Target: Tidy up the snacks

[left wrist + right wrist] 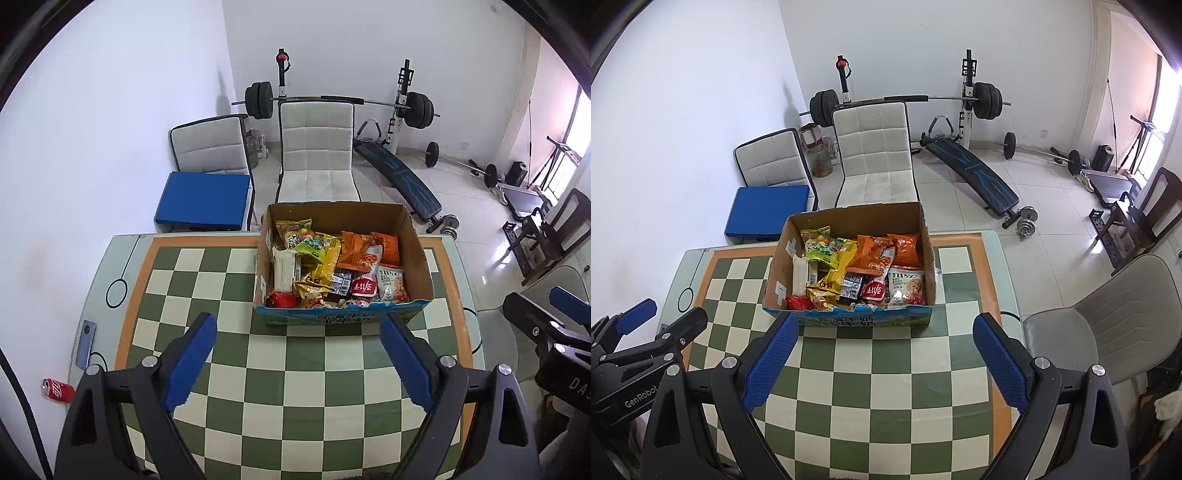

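An open cardboard box (pixel 419 254) (pixel 925 236) stands on the far half of the checkered table (pixel 295 369) (pixel 879 387). It is filled with several snack packets: orange bags (pixel 369 249) (pixel 882 251), yellow and green bags (pixel 314 251) (pixel 827 247), a white cookie packet (pixel 391 284) (pixel 905 288). My left gripper (pixel 297 365) is open and empty above the table, short of the box. My right gripper (pixel 884 363) is open and empty, also short of the box. The right gripper shows at the right edge of the left wrist view (pixel 554 325), and the left gripper shows at the left edge of the right wrist view (pixel 653 325).
A phone (pixel 85 343) lies at the table's left edge. A red can (pixel 57 389) lies on the floor to the left. Two white chairs (pixel 316 155) (pixel 875 155), one bearing a blue cushion (pixel 205 201), stand behind the table. A grey chair (pixel 1108 325) is at the right. Gym weights fill the back.
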`<state>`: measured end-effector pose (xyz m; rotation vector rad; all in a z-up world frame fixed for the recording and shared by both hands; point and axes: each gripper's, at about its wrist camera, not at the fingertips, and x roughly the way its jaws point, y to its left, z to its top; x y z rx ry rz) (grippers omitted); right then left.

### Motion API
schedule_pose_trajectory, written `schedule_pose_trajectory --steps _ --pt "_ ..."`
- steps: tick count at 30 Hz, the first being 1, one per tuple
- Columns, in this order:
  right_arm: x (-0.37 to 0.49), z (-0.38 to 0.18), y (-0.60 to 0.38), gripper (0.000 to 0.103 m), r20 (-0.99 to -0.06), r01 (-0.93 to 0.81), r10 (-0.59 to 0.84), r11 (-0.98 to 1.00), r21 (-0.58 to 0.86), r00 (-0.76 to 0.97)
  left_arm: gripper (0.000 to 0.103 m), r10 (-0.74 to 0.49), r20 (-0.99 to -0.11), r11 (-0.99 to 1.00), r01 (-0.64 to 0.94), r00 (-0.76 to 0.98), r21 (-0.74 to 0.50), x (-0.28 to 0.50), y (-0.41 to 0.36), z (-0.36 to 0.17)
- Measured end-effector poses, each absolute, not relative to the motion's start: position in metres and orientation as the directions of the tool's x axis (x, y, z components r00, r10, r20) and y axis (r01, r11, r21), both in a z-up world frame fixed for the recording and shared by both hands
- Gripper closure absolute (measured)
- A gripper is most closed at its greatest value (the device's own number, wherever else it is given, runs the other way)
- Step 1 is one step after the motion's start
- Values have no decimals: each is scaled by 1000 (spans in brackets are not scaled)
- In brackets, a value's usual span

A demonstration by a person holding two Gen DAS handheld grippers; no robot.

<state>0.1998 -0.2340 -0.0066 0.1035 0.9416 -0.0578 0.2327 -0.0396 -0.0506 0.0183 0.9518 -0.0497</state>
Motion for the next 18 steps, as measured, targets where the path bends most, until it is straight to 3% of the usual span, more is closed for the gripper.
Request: schedule_pose_trajectory --steps 18 --pt "201 -6 -236 5 -809 100 -6 993 65 588 12 -37 -813 998 55 581 -6 234 -42 -51"
